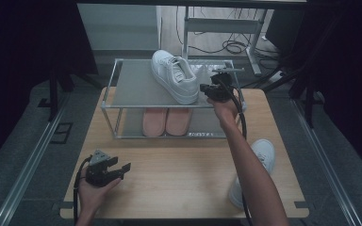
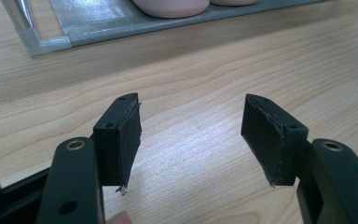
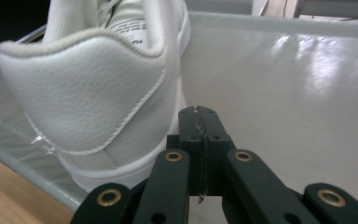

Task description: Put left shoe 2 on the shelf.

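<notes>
Right claw (image 1: 206, 88) sits at the upper centre of the high view, at the heel of the white sneaker (image 1: 174, 75) on the top shelf of the metal rack (image 1: 111, 96). In the right claw view its jaws are pressed flat together with nothing between them, just right of the sneaker's heel (image 3: 88, 93), which stands on the grey shelf sheet.

Left claw (image 1: 120, 168) rests low at the lower left of the high view, over the wooden counter (image 1: 179, 174); jaws spread wide, empty.

Pink pair of shoes (image 1: 166, 120) on the rack's lower shelf. Second white sneaker (image 1: 263, 153) lies on the counter at lower right, partly behind the right forearm.
</notes>
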Demonstrator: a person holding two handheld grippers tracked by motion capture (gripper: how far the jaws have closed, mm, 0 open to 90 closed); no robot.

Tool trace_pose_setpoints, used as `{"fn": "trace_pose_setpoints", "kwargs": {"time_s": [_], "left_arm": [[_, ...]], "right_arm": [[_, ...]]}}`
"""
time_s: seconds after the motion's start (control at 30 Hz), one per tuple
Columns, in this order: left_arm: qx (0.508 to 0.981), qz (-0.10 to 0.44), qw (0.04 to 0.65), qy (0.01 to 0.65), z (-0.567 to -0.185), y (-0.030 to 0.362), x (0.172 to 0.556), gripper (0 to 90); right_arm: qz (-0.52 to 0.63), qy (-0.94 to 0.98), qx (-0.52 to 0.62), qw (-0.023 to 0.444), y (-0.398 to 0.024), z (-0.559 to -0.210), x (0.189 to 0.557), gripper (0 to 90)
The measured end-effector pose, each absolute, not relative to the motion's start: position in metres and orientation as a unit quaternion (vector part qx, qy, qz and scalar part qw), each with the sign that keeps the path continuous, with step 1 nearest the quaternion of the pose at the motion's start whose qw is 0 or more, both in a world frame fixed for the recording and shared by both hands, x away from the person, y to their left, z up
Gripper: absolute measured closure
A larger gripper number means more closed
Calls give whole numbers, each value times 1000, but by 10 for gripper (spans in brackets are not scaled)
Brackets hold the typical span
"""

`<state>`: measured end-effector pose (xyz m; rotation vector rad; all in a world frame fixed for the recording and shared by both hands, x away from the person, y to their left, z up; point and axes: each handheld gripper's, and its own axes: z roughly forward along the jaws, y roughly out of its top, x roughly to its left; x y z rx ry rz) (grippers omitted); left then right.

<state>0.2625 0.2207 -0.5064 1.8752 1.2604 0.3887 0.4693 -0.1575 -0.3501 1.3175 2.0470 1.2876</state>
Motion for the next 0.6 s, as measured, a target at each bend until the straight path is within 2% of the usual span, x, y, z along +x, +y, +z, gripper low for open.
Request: {"fn": "trace_pose_setpoints", "kwargs": {"time_s": [0.6], "left_arm": [[746, 155, 411, 501, -506, 221, 262, 380]], "right_arm": [[485, 721, 465, 168, -142, -350, 462, 898]]}}
